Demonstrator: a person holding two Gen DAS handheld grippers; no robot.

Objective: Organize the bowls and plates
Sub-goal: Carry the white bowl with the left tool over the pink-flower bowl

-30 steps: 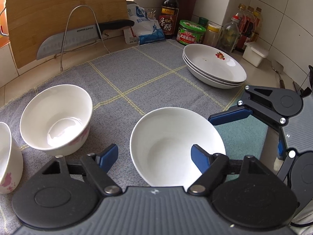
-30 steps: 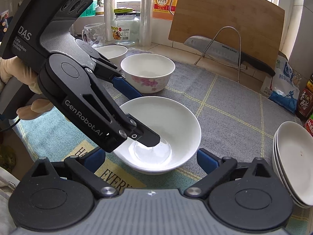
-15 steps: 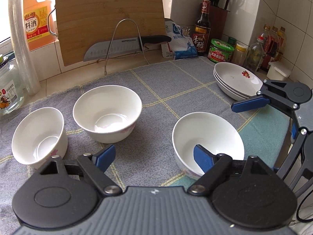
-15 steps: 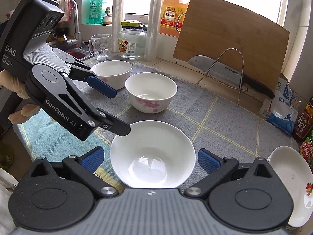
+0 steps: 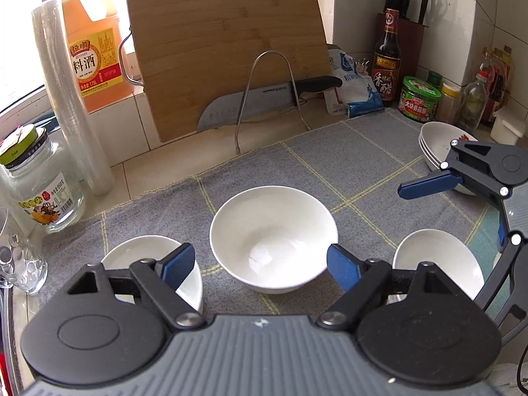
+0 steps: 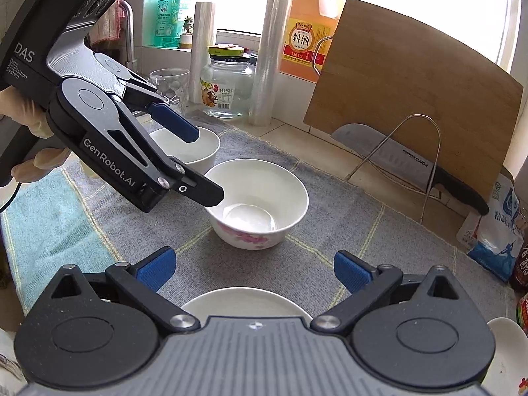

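Blue-padded fingers of the left gripper (image 5: pixel 260 264) are standing wide and empty, framing the middle bowl (image 5: pixel 273 237) for a likely pickup. Right gripper (image 6: pixel 254 269) is hovering equally wide over the mat (image 6: pixel 346 231), holding nothing.

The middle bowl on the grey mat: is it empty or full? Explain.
Empty. The middle bowl stands upright, and its bare white bottom shows in both views.

Before you: a wooden cutting board (image 5: pixel 227 49) leaning at the wall, a knife (image 5: pixel 264 99) on the wire rack (image 5: pixel 269 95), an orange jug (image 5: pixel 94 46), glass jar (image 5: pixel 36 184), and vinegar bottle (image 5: pixel 386 59).
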